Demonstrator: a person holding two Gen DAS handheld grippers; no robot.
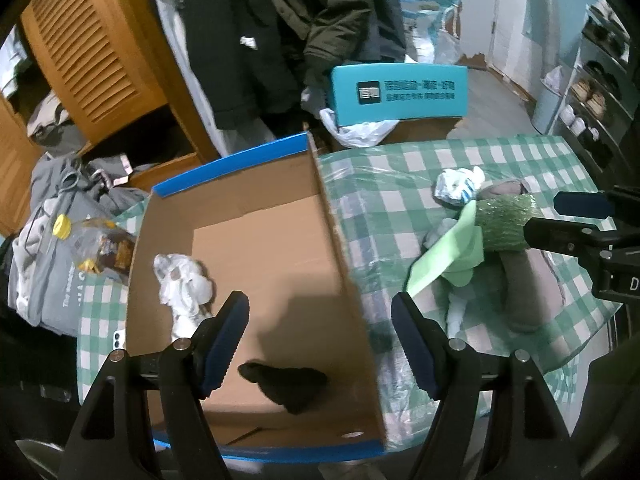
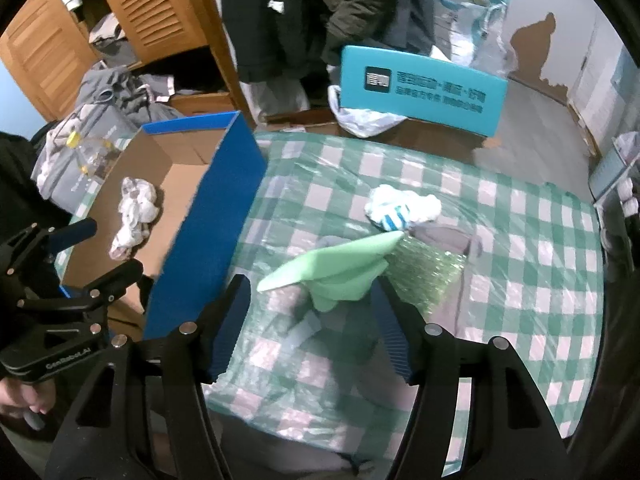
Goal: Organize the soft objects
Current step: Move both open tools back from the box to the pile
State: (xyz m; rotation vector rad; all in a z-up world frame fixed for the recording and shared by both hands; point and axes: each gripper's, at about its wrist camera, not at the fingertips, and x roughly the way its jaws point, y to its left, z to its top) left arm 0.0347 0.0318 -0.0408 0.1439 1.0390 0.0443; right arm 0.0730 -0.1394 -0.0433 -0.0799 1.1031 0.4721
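Note:
An open cardboard box (image 1: 332, 216) with blue outer walls stands on the checked table; it also shows in the right wrist view (image 2: 208, 216). In it lie a white crumpled cloth (image 1: 182, 284) (image 2: 134, 210) and a black soft item (image 1: 290, 386). My left gripper (image 1: 320, 320) is open and empty above the box's near end. My right gripper (image 2: 314, 312) (image 1: 568, 216) is open, its jaws on either side of a green cloth (image 2: 340, 268) (image 1: 444, 256) lying on a green sparkly roll (image 1: 506, 220) (image 2: 424, 276) and grey fabric (image 1: 528, 288). A white-and-blue striped sock (image 2: 394, 206) (image 1: 458, 186) lies behind.
The green checked tablecloth (image 2: 520, 280) is covered in plastic film. A teal box (image 1: 400, 92) and a plastic bag (image 1: 356, 130) sit beyond the table's far edge. A jar with a yellow lid (image 1: 92, 246) and grey clothes (image 1: 52, 280) lie left of the box. Dark coats (image 1: 280, 20) hang behind.

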